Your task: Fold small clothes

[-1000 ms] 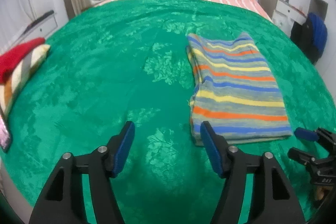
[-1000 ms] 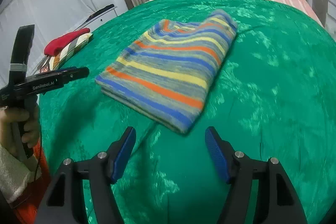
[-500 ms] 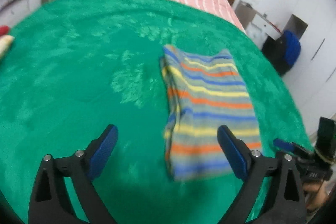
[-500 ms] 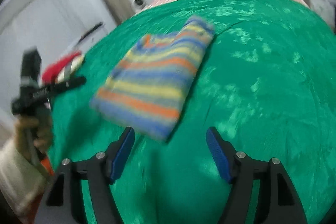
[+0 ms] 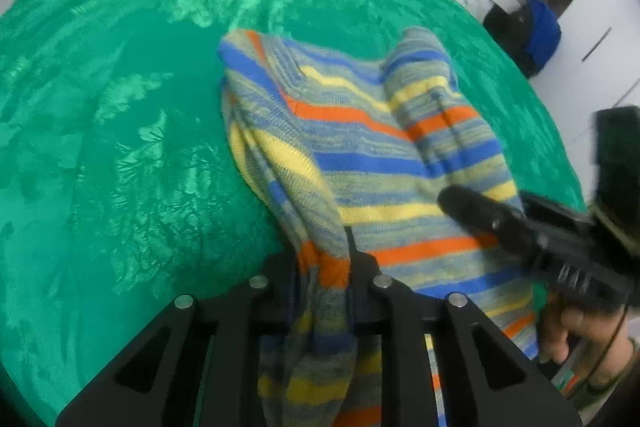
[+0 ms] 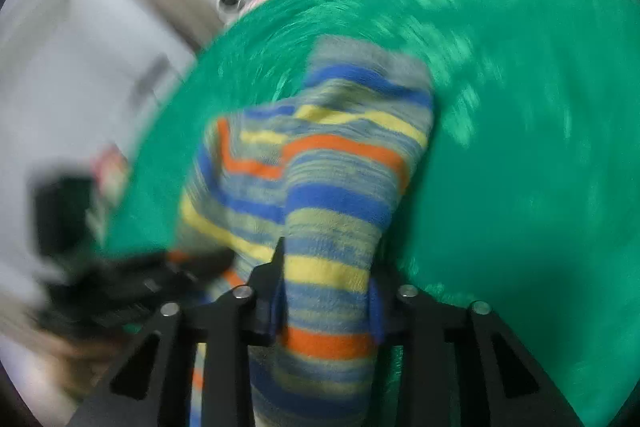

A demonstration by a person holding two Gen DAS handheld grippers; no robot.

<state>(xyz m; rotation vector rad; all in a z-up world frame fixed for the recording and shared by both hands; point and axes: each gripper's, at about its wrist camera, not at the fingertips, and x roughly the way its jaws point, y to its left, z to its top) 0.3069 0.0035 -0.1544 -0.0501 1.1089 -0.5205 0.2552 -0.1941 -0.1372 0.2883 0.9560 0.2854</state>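
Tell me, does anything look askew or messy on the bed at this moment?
Yes. The striped knitted garment is bunched, its folds pulled askew. The left tool and right tool each pinch a near corner, lifting it off the green patterned bedspread. Nothing looks torn or spilled.

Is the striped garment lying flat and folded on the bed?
No. The striped garment is bunched and partly lifted off the green bedspread, its near edge pinched in both the left gripper and the right gripper.

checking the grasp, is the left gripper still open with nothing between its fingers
No, the left gripper is shut on a bunched near edge of the striped knit garment, lifting it off the green bedspread.
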